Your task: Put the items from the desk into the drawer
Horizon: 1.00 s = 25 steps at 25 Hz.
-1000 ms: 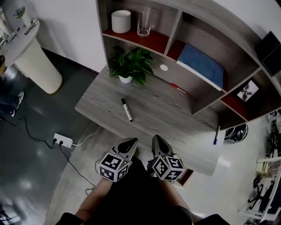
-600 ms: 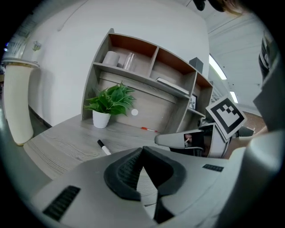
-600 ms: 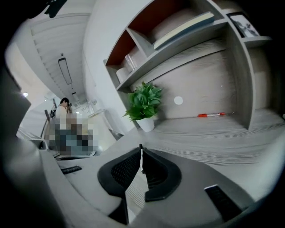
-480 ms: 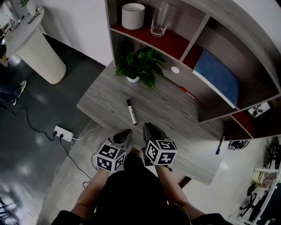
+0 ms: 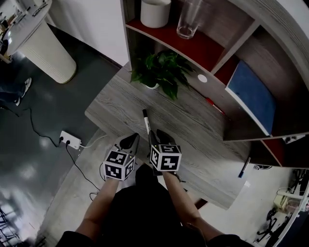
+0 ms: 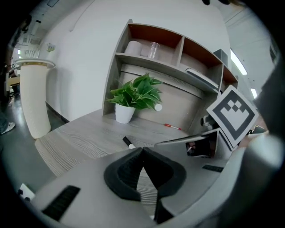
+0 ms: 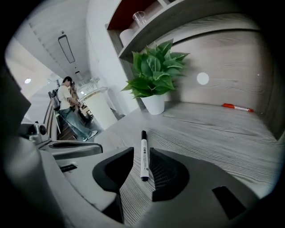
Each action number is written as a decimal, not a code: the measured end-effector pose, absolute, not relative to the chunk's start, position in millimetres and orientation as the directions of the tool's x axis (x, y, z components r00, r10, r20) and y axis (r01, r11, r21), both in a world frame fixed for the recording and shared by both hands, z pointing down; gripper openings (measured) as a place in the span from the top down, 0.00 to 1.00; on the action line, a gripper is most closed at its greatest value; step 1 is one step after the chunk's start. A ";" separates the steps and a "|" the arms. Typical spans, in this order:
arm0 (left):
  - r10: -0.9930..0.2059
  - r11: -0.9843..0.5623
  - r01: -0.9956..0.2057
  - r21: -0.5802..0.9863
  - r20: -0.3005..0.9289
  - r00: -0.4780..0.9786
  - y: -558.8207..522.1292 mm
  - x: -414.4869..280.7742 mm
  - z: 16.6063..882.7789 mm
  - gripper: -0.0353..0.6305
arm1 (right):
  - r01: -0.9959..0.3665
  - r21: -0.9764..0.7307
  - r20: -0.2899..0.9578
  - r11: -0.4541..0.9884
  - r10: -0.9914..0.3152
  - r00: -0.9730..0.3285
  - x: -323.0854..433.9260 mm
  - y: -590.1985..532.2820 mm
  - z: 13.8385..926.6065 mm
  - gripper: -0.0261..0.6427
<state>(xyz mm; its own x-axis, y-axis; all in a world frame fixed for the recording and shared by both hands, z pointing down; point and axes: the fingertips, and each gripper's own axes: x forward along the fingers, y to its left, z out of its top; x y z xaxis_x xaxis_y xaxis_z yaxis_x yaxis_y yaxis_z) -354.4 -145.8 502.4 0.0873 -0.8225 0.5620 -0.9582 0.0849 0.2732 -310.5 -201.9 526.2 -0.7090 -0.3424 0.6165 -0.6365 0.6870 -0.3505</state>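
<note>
- The right gripper [image 7: 141,156] is low over the grey wood tabletop [image 5: 120,103], near its front edge, with its jaws apart.
- A black-and-white marker [image 7: 144,153] lies flat on the tabletop in the gap between those jaws. Its black cap points away toward the potted plant [image 7: 153,78], and its near end sits level with the jaw pads.
- In the right gripper view a thin strip of tabletop seems to show on each side of the marker, so the jaws look to be clear of it. The wide-angle picture leaves some doubt on the right-hand side.
- The left gripper [image 6: 142,151] is just beside the right one, at the front edge of the tabletop. Its jaws are closed tip to tip with nothing between them.
- In the head view the two marker cubes sit side by side above the person's forearms.
- A red pen [image 5: 215,105] lies further back, against the foot of the shelf unit [image 5: 231,48].
- A blue pen [image 5: 245,167] lies near the tabletop's far right edge, well apart from both grippers.
- On the shelves stand a white cup [image 5: 155,12] and a glass [image 5: 188,19], and a blue book [image 5: 256,99] leans in the next compartment.
- A white power strip [image 5: 70,140] lies on the floor to the left of the desk.
</note>
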 end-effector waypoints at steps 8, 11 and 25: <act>-0.805 0.130 -0.952 0.278 0.590 0.062 -147.5 -364.7 512.0 0.91 | -0.652 -0.308 0.693 0.693 -0.307 -0.652 -328.9 -198.6 561.6 0.73; -0.803 0.149 -0.944 0.294 0.593 0.058 -150.0 -367.4 515.8 0.91 | -0.656 -0.274 0.720 0.703 -0.302 -0.625 -332.9 -198.2 573.0 0.73; -0.786 0.172 -0.940 0.294 0.616 0.050 -150.6 -372.0 529.7 0.91 | -0.670 -0.195 0.765 0.716 -0.317 -0.561 -338.0 -193.1 583.3 0.82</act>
